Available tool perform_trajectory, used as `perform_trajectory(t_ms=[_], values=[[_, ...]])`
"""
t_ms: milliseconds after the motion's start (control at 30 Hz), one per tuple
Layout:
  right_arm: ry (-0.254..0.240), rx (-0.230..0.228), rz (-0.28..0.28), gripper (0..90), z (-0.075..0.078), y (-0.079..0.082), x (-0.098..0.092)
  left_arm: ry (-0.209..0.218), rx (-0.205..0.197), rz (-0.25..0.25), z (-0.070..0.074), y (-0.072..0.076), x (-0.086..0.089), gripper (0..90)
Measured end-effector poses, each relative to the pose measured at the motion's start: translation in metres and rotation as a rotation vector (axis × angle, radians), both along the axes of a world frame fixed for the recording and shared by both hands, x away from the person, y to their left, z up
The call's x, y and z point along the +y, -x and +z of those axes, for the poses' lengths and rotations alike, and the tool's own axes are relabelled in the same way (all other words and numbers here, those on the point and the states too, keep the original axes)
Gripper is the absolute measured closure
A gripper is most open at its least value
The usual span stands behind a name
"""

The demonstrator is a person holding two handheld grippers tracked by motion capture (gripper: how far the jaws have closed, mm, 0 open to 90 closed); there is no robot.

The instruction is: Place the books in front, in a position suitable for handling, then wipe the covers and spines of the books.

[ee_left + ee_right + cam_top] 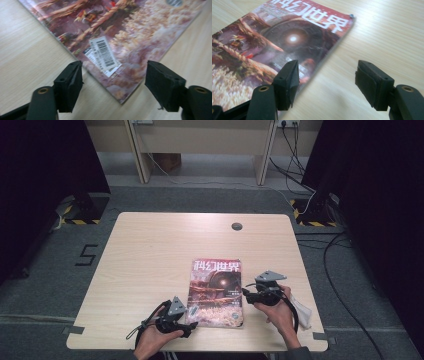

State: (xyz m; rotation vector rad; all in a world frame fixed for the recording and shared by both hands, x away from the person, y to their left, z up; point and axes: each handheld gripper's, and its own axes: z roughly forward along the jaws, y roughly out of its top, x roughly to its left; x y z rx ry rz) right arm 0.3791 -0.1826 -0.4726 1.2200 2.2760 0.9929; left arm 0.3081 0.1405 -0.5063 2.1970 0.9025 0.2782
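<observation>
— While the magazine (216, 292) lies flat on the counter (150, 265), where do we find our tongs?
— Left tongs (191, 319) gape empty at its near-left corner; right tongs (246, 292) gape empty beside its right edge.

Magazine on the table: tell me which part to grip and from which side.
The magazine lies flat and closed, so probably only its edges offer a hold. Take the near left corner with the left gripper, coming low from the near side; its open jaws already straddle that corner.
</observation>
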Motion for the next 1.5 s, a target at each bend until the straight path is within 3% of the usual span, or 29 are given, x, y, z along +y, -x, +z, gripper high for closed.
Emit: perform_trajectory(t_ms=[167,400,533,800,900,1067,1333,1500], values=[[0.018,-0.027,-0.023,35.7,0.005,0.011,-0.024,0.066,0.0,0.0,0.005,0.005,0.01,22.9],[0.015,-0.018,-0.086,34.0,0.004,0.027,-0.055,0.093,0.017,0.044,0.003,0.008,0.03,16.6],[0.021,-0.011,-0.094,32.5,0.001,0.037,-0.067,0.115,0.003,0.071,0.005,0.009,0.042,16.5],[0.037,0.024,-0.11,31.4,-0.009,0.051,-0.083,0.111,0.002,0.077,0.005,0.011,0.049,16.3],[0.048,0.015,-0.113,31.8,-0.01,0.052,-0.085,0.107,-0.002,0.074,0.005,0.012,0.048,16.3],[0.075,0.02,-0.112,37.2,-0.011,0.054,-0.089,0.113,0.001,0.084,0.005,0.01,0.05,16.3],[0.103,-0.01,-0.144,51.1,-0.009,0.054,-0.104,0.1,-0.001,0.074,0.005,0.011,0.048,16.3],[0.097,0.009,-0.17,56.0,-0.014,0.052,-0.116,0.097,-0.002,0.07,0.005,0.012,0.046,16.3]])
